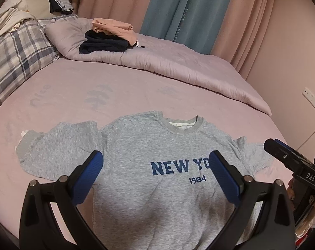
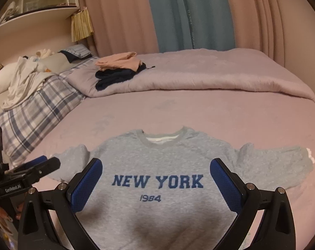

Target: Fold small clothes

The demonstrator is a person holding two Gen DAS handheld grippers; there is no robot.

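Sweatshirt lies flat, face up on the bed, nearer than the folded stack; both the left claw and right claw hover spread, empty, best pinching a sleeve edge and folding it inward.

Dim warm indoor light; soft shadow on near sweatshirt hem; strong fisheye bending, dark vignette at corners; slight softness overall.

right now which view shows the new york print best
The right wrist view: the whole print on the sweatshirt reads clear between the open right tongs. In the left wrist view, a finger of the open left tongs hides the word's end, leaving "NEW YO".
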